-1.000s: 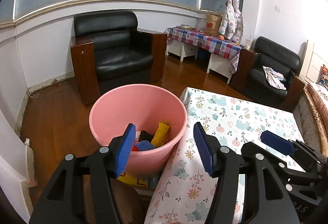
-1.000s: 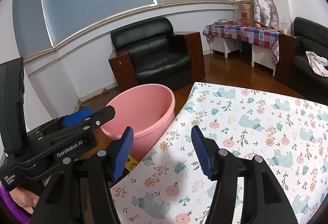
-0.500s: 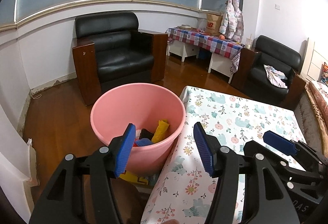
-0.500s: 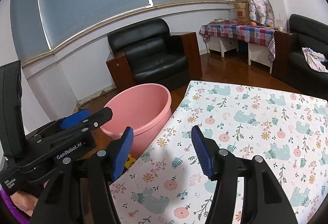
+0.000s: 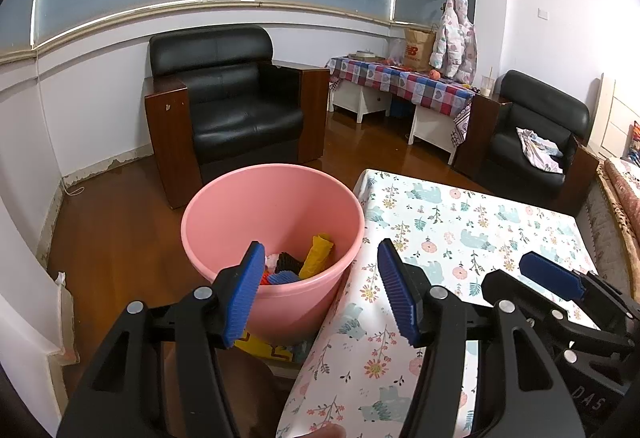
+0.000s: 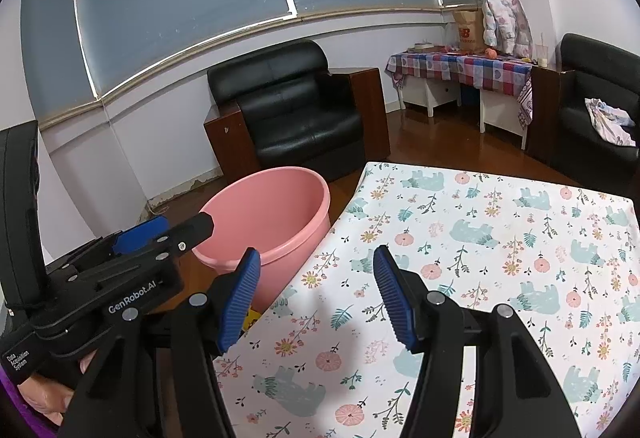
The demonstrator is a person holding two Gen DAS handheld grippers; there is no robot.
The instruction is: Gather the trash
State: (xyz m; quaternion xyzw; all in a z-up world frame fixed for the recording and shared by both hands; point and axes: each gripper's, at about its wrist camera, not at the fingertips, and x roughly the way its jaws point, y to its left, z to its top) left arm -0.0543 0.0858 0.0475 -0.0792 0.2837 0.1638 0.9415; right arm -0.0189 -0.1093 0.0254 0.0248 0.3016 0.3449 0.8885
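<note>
A pink plastic bin (image 5: pixel 276 205) stands on the floor beside the table's left edge; it also shows in the right wrist view (image 6: pixel 272 209). Inside lie several pieces of trash, among them a yellow wrapper (image 5: pixel 316 256) and dark and blue scraps. My left gripper (image 5: pixel 320 290) is open and empty, held near the bin's near rim and the table's edge. My right gripper (image 6: pixel 316 294) is open and empty above the near left part of the table with the floral cloth (image 6: pixel 500 238). Each gripper shows in the other's view.
A black armchair (image 5: pixel 236 109) stands behind the bin. A second black armchair (image 5: pixel 536 141) with cloth on it is at the back right. A side table with a checked cloth (image 5: pixel 404 81) stands by the far wall. A yellow object (image 5: pixel 260 348) lies under the bin's near side.
Both views have drawn back and tilted up slightly; the bin and table sit a little lower and farther. Both grippers stay open and empty.
</note>
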